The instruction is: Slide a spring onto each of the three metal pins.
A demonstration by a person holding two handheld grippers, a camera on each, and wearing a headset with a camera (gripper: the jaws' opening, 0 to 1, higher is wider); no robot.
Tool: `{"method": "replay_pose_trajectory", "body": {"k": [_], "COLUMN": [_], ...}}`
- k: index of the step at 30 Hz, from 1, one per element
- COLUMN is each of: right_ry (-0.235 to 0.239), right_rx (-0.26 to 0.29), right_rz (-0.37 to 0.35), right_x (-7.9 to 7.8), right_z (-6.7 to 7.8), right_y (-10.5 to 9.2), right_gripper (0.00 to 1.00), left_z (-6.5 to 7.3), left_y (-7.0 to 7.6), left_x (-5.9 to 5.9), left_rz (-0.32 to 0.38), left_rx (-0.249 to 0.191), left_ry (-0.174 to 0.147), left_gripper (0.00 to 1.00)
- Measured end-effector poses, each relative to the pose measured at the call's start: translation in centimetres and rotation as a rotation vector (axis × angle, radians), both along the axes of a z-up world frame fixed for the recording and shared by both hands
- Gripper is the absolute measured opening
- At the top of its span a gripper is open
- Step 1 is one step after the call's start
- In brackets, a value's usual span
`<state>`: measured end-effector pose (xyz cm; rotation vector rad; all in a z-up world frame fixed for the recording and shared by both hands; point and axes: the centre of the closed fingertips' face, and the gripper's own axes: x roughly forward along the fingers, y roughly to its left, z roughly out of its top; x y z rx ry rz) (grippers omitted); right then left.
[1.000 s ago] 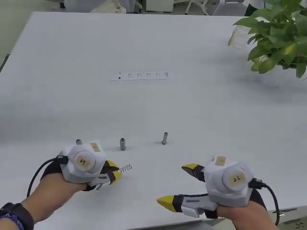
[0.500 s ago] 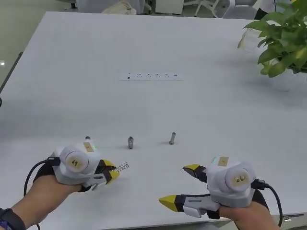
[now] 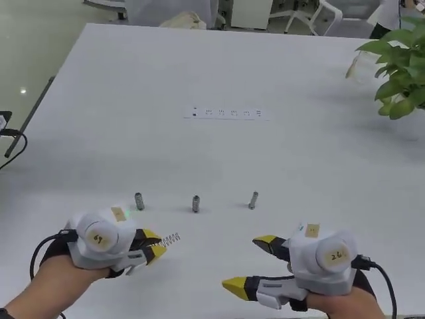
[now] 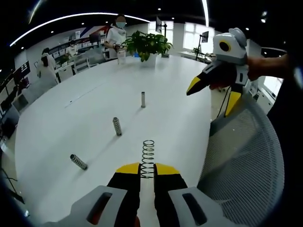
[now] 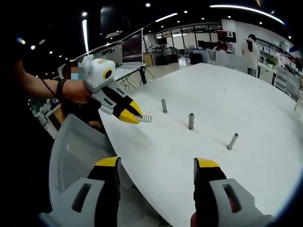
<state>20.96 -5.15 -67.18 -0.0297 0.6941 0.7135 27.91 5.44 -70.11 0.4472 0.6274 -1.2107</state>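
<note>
One silver coil spring [image 3: 172,239] clamped in left gripper [image 3: 158,243]; right gripper [image 3: 247,262] jaws apart; best aligned upright over bare metal pin [image 3: 253,200], two o'clock.

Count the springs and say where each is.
3. One spring is clamped in the left gripper; one sits on the head view's left pin; one on the middle pin. The right pin is bare.

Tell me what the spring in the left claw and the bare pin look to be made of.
The spring, held in the left claw, looks like thin steel wire: bare grey coils with a slight shine. The bare pin looks like solid metal, probably steel, smooth and dull silver with a pale highlight down its side.
</note>
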Motion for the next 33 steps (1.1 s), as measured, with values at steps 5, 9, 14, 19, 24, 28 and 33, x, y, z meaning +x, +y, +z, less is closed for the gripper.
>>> {"method": "replay_pose_trajectory", "body": {"k": [5, 9, 14, 19, 24, 28, 33], "right_ry": [-0.002, -0.009, -0.015, -0.018, -0.017, -0.019, -0.022], "right_rx": [0.001, 0.010, 0.022, 0.024, 0.026, 0.028, 0.034], "right_rz": [0.027, 0.045, 0.072, 0.091, 0.111, 0.122, 0.139], "right_x": [0.3, 0.5, 0.7, 0.9, 0.8, 0.8, 0.8], "right_z": [0.2, 0.5, 0.9, 1.0, 1.1, 1.3, 1.5], "right_y": [0.8, 1.4, 2.1, 2.5, 2.8, 3.0, 3.3], "right_gripper": [0.59, 0.56, 0.53, 0.51, 0.50, 0.48, 0.46], "left_z": [0.8, 1.5, 2.5, 3.4, 4.1, 4.6, 5.2], "left_y": [0.1, 0.0, -0.3, -0.8, -1.2, -1.7, -2.4], "left_x": [-0.4, -0.6, -0.9, -1.0, -1.2, -1.5, -2.0], "left_rz": [-0.009, -0.015, -0.034, -0.055, -0.077, -0.096, -0.131], "left_rx": [-0.008, -0.018, -0.029, -0.037, -0.043, -0.050, -0.053], "left_ry": [-0.015, -0.027, -0.044, -0.064, -0.080, -0.092, -0.105], "left_gripper": [0.02, 0.02, 0.02, 0.02, 0.02, 0.02, 0.02]}}
